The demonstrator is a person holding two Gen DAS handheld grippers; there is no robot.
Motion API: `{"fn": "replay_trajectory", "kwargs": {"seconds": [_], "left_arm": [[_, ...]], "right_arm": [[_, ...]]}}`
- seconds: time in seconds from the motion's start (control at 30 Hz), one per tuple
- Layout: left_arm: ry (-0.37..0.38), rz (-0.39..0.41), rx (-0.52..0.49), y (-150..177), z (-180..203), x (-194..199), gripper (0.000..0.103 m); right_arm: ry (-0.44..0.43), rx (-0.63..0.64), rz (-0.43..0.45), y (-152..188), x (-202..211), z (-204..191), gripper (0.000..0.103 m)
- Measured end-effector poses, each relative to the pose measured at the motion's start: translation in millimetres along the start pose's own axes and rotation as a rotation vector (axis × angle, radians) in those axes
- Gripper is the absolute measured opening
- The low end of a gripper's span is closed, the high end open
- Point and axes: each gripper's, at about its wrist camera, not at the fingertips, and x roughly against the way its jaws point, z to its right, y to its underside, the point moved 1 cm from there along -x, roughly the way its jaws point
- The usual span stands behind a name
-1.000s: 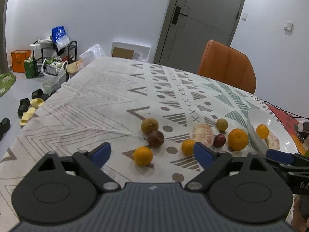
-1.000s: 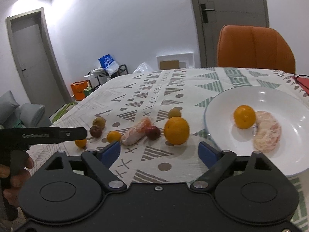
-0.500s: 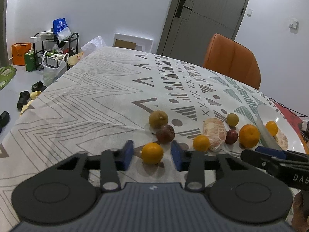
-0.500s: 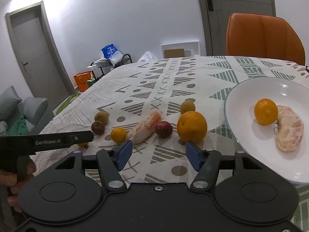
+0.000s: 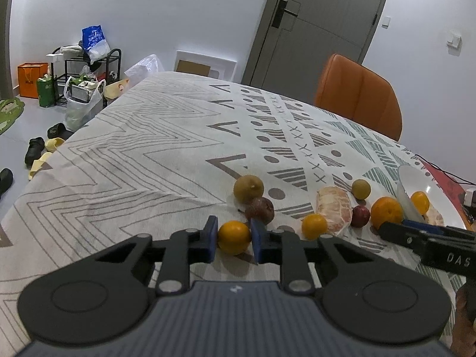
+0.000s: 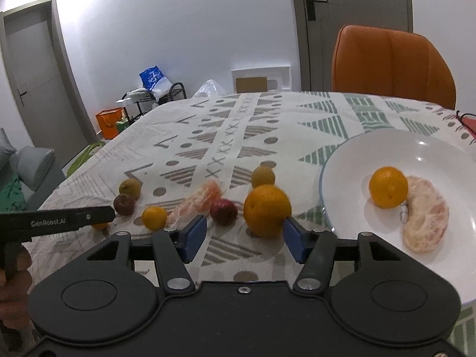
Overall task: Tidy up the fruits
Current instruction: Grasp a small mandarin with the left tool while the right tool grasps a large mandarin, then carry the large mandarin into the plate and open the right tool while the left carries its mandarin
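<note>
One small orange [image 5: 234, 237] half-hidden between pads [image 5: 211, 239]

An orange chair [image 5: 358, 95] is standing at the far side of the patterned tablecloth [image 5: 154, 148]. A grey door [image 5: 321, 26] is standing closed behind it; slippers [image 5: 44, 148] are lying beside a cluttered black rack [image 5: 89, 68].

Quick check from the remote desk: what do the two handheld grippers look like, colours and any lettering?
Both are matte black plastic with two round discs on top, silver pivot screws and blue finger pads. The left gripper has a ribbed grey housing and "GenRobot.AI" lettering along its side; the right gripper shows "DAS". No cables or sleeves are visible.
</note>
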Motion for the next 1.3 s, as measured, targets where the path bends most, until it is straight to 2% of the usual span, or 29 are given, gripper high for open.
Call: {"fn": "replay_trajectory", "kwargs": {"seconds": [0.33, 0.63, 0.7, 0.9, 1.3], "left_arm": [[-0.010, 0.011, 0.023, -7, -7, 2, 0.022], [-0.013, 0.016, 0.034, -10, -14, 4, 0.022], [-0.013, 0.016, 0.034, -10, -14, 4, 0.022], [-0.011, 0.024, 0.022, -12, -9, 8, 0.022], [0.029, 0.049, -0.039, -16, 22, 20, 0.022]], "right_arm": [[0.057, 0.044, 0.014, -14, -9, 3, 0.054], [0.109, 0.129, -0.033, -11, -25, -6, 0.043], [0.112, 0.137, -0.044, -8, -27, -6, 0.038], [0.083, 0.123, -0.035, -6, -19, -3, 0.036], [0.033, 0.061, 0.043, -11, 20, 5, 0.036]]}}
